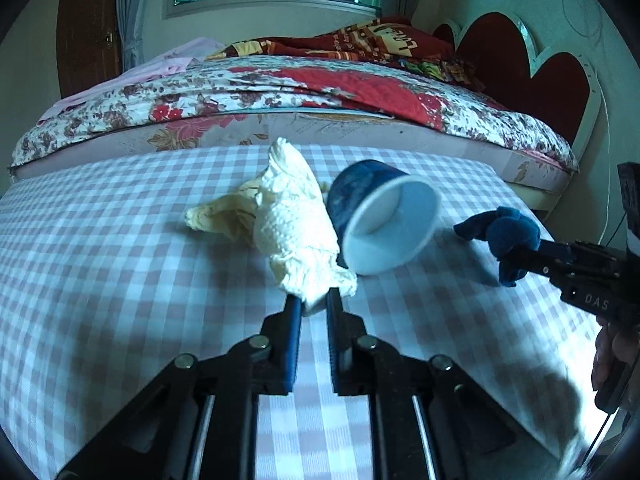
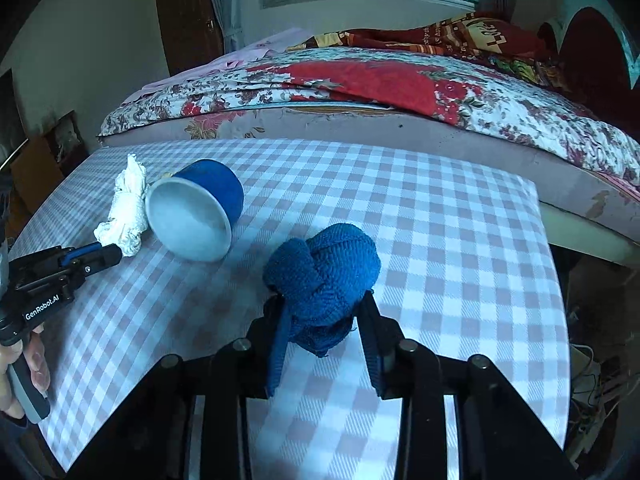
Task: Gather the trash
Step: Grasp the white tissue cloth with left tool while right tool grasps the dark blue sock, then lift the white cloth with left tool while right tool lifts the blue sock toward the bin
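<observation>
On the checked tablecloth (image 2: 440,220) before a bed, a blue paper cup (image 2: 200,208) lies tipped (white inside, empty) between crumpled cream tissue (image 1: 288,224), pinched by the left gripper (image 1: 314,304), and a knotted blue cloth (image 2: 324,276), clamped by the right gripper (image 2: 320,312).

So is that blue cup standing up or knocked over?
Knocked over. The blue cup lies on its side on the checked tablecloth, its white inside facing the cameras, and it looks empty.

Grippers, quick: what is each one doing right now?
Left gripper: shut on the crumpled tissue.
Right gripper: shut on the blue knotted cloth.
</observation>
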